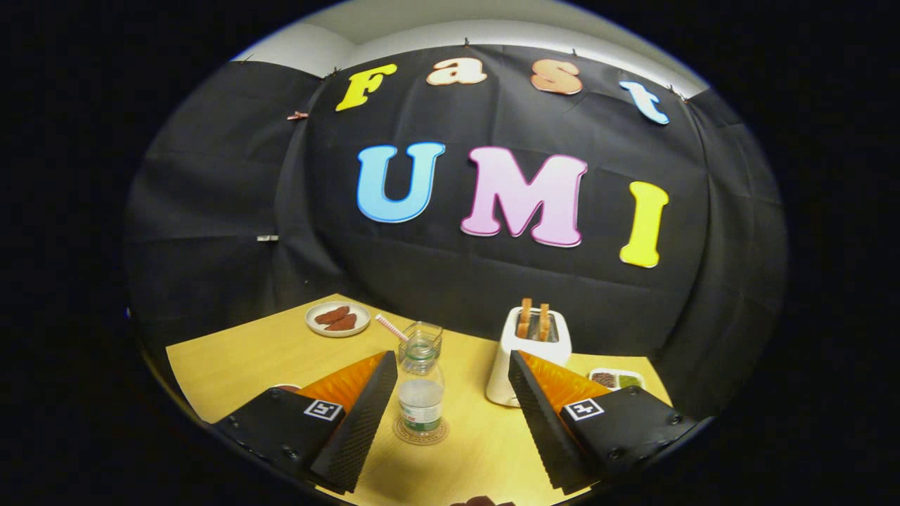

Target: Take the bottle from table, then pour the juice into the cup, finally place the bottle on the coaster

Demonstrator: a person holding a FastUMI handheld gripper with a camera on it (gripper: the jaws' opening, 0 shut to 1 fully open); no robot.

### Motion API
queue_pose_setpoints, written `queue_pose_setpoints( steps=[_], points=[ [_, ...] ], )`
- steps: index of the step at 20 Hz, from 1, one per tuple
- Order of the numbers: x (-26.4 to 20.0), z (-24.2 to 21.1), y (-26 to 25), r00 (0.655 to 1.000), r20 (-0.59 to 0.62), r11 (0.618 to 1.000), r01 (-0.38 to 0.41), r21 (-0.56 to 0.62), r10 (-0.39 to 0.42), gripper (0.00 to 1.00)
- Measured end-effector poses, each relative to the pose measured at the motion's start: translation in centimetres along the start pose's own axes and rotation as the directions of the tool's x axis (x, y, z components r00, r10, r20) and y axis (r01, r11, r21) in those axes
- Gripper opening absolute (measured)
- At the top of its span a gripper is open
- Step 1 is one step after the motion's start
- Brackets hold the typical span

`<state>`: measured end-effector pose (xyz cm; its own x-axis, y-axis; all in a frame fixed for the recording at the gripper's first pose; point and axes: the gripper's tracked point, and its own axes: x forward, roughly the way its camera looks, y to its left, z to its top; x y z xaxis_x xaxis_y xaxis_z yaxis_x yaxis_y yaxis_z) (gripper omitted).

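Here, left to right: my gripper [443, 414] stands wide open and empty, and the bottle [420, 390] stands upright on the coaster [421, 433] between its fingers, nearer the left one; the cup [420, 339] sits just beyond, on the surface [232, 358].

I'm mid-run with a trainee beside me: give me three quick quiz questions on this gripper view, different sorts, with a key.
1. True or false: the bottle stands upright on the coaster.
2. The gripper is: A) shut on the bottle, B) open, bottle between its fingers nearer the left one, C) shut on nothing.
3. Fill in: just beyond the bottle stands a glass cup holding a striped ____.

Key: 1 true; 2 B; 3 straw.
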<state>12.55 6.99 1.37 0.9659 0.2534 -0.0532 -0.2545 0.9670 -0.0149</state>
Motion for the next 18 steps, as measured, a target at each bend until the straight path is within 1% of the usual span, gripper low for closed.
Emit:
queue_pose_setpoints(
  steps=[3,7,9,13,15,18],
  points=[
    [-4.3,3.5,-2.9,0.995,0.027,0.995,0.095,-0.005,-0.095,0.98],
    [-10.7,6.6,-5.4,0.982,0.059,0.984,0.179,0.022,-0.180,0.98],
    [-13.8,6.9,-7.0,0.968,0.055,0.970,0.242,0.032,-0.243,0.98],
    [-19.0,6.2,-7.7,0.951,0.023,0.946,0.305,0.112,-0.309,0.98],
    [-20.7,5.0,-7.9,0.946,-0.002,0.941,0.322,0.100,-0.324,0.98],
    [-22.7,4.0,-7.6,0.945,-0.025,0.940,0.326,0.103,-0.325,0.98]
  ],
)
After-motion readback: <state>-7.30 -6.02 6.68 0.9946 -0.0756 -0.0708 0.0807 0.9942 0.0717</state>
